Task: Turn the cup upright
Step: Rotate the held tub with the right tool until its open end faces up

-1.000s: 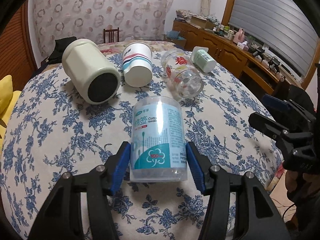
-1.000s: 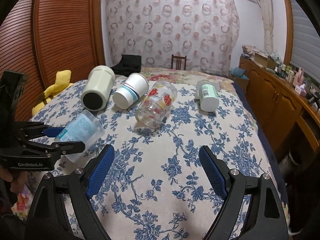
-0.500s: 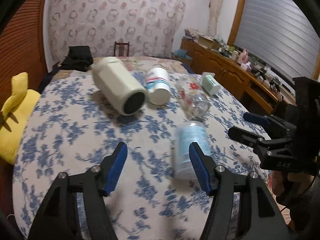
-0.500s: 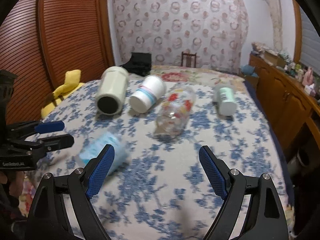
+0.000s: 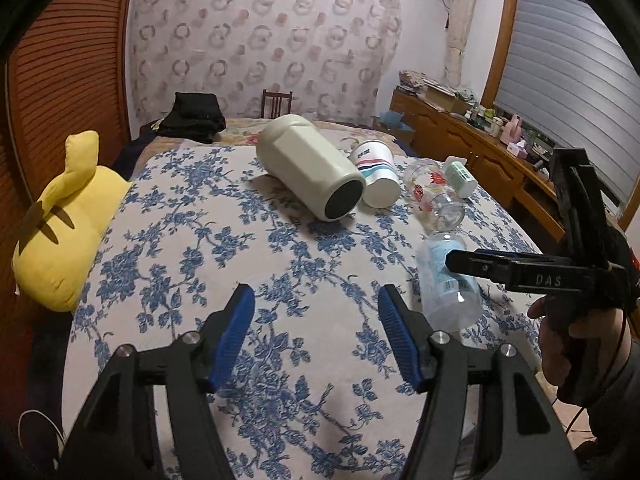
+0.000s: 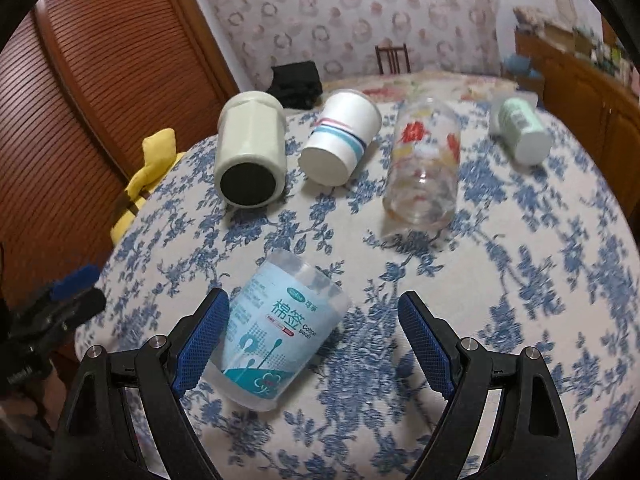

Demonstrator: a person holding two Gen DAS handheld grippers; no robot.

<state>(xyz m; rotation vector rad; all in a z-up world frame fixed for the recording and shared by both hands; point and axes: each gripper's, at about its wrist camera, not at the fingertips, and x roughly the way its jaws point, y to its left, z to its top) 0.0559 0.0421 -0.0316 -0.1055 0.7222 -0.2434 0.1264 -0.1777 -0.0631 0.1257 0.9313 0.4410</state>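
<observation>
Cotton-swab cup (image 6: 276,332), lying on its side on the near bed (image 6: 520,280), is being framed by the spread-apart right tool (image 6: 314,334), while the left tool (image 5: 316,320) is being held apart, empty; closing and tipping upright are being called for next.

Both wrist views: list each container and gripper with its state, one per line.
Swab tub: on its side, beside right gripper's left pad, ungripped.
Flask: on its side.
Paper cup: on its side.
Glass: on its side.
Green bottle: on its side.
Left gripper: jaws open, empty.
Right gripper: jaws open.
</observation>
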